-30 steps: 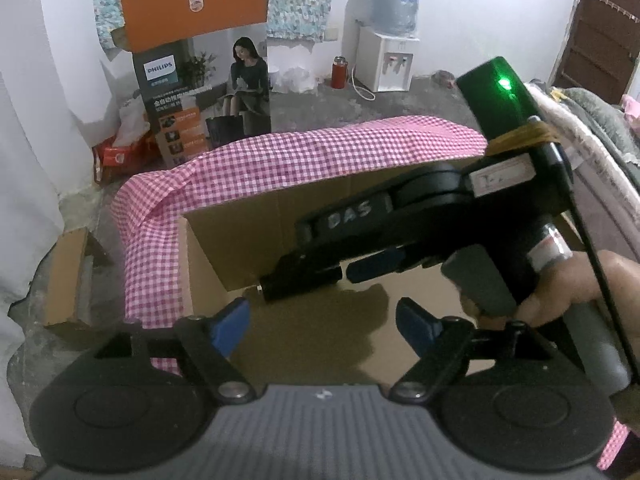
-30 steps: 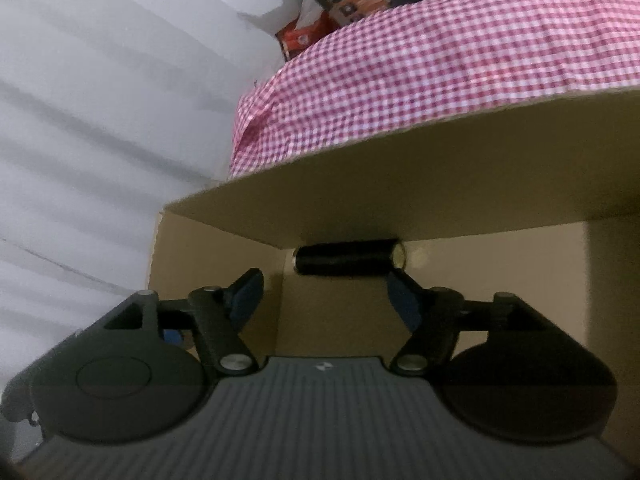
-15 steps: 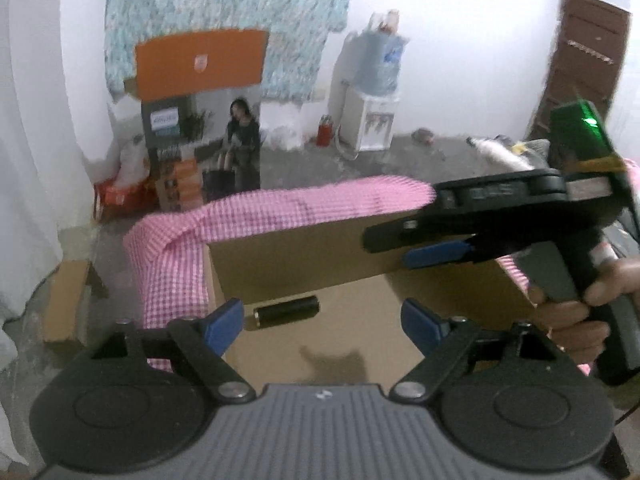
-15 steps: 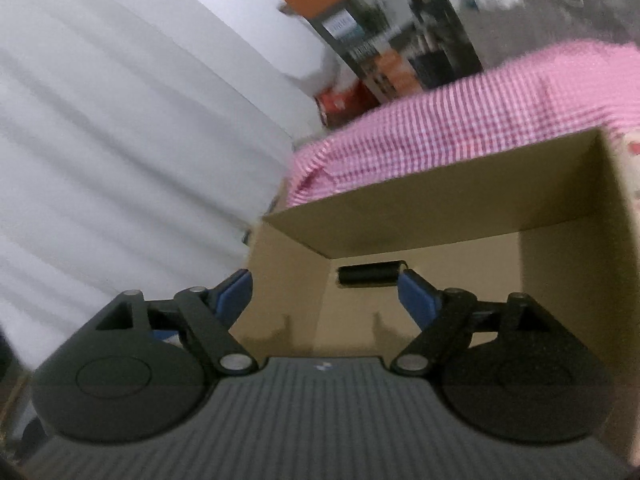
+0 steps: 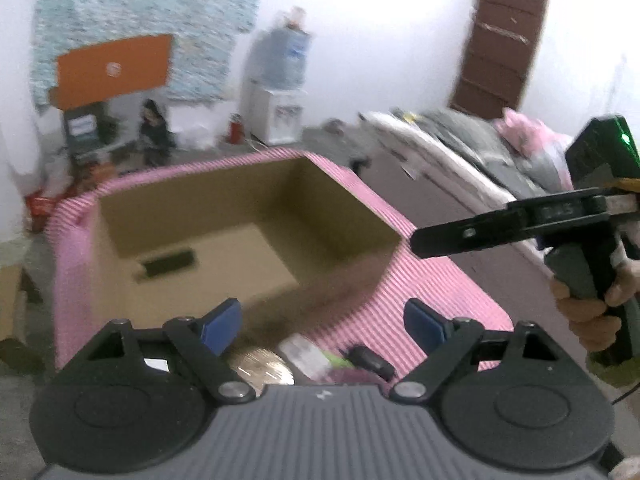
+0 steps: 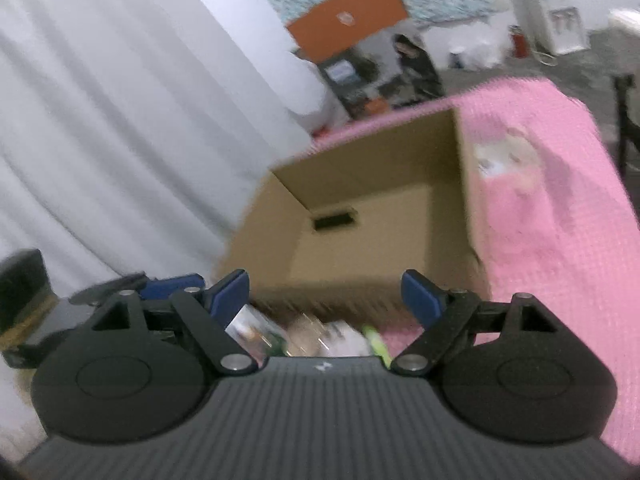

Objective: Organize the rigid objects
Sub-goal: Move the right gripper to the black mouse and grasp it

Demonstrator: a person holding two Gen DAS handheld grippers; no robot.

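Inside cardboard box [image 5: 352,204]: matte blk cylinder [image 5: 168,263], lying flat; pink gingham cloth [image 5: 436,280] around.

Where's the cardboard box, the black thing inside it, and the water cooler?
cardboard box [image 5: 344,200], left wrist view, inner right wall.
black thing [image 5: 168,263], left wrist view, its middle.
water cooler [image 5: 276,120], left wrist view, white cabinet.

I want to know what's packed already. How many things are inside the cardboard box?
1: a dark cylinder lying on the cardboard box floor by the far wall. The near wall could hide more.
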